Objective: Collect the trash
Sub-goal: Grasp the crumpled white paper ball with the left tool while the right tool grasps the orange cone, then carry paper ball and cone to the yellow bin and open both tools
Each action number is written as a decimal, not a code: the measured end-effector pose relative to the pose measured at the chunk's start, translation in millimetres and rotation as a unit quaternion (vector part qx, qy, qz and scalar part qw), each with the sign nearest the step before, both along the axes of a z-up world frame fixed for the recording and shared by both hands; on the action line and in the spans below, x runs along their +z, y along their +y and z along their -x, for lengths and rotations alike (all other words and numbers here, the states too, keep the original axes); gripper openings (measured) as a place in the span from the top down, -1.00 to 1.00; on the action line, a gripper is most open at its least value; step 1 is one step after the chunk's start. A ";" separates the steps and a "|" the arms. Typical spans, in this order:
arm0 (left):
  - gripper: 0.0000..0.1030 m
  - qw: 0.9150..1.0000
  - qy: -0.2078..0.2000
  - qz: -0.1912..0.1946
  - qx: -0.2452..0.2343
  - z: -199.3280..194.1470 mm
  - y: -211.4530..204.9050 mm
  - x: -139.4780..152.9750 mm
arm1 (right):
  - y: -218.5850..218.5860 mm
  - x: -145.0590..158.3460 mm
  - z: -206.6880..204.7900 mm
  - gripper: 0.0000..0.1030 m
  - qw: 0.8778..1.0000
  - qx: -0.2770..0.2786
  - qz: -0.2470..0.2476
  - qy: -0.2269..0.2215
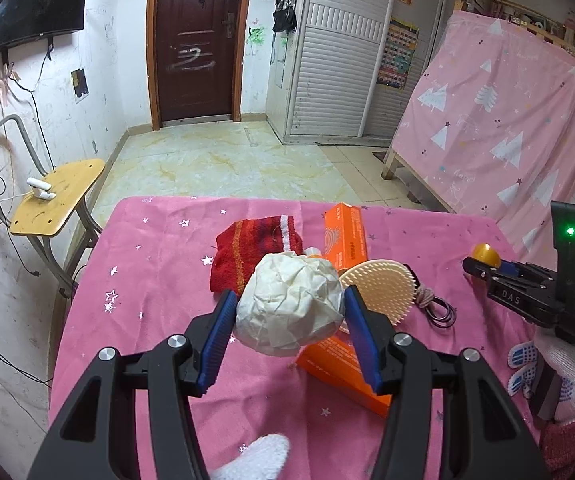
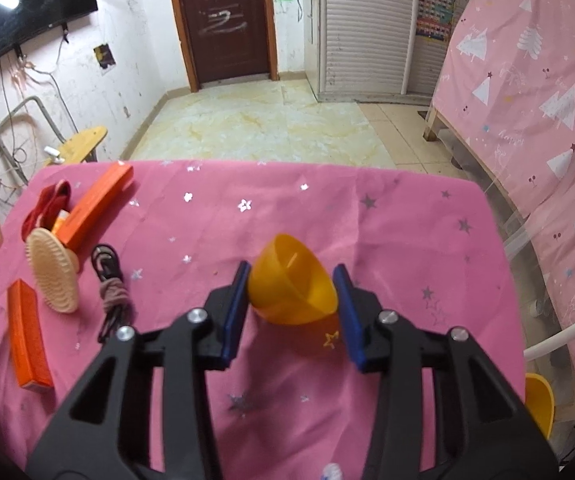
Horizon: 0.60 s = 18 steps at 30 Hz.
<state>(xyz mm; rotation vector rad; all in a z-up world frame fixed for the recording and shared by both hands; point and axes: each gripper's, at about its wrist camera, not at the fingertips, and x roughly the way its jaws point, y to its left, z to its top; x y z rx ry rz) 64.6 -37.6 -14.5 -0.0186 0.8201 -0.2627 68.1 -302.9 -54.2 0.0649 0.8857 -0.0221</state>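
Left gripper (image 1: pixel 287 312) was clamped on one crumpled white paper ball (image 1: pixel 289 304), both blue ribbed pads pressing its sides, ball lifted above the table. Right gripper (image 2: pixel 291 300) had its pads against one yellow-orange plastic half-shell (image 2: pixel 291 292), smooth, bowl-shaped, open side tilted up and right; grip looked closed on it, shell at or just above the cloth. A second yellow piece (image 2: pixel 539 404) sat off the table's right edge. Table covered in pink cloth (image 2: pixel 287 208) with printed silver stars. On it: two orange cardboard boxes, long one (image 2: pixel 99 208) and shorter one (image 2: pixel 27 336); one round beige bristled brush (image 2: pixel 53 276); one red terry towel (image 1: pixel 255 256), folded, white trim; one bundle of black cord (image 2: pixel 109 292) with a brownish tie. White knit gloves with blue dots on the hand (image 1: pixel 559 376) holding the right gripper.
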 end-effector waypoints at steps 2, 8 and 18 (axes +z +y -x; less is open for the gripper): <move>0.08 1.000 -0.005 -0.003 -0.001 3.2 -1.7 3.6 | -2.0 7.1 6.6 0.22 1.000 0.000 -0.006 -0.011; 0.08 1.000 -0.019 -0.007 -0.013 16.2 -19.7 18.7 | -14.1 26.4 31.6 0.22 0.999 -0.007 -0.016 -0.043; 0.08 0.997 -0.041 -0.020 -0.063 43.8 -73.6 41.1 | -60.6 51.8 93.6 0.22 0.993 -0.049 -0.035 -0.098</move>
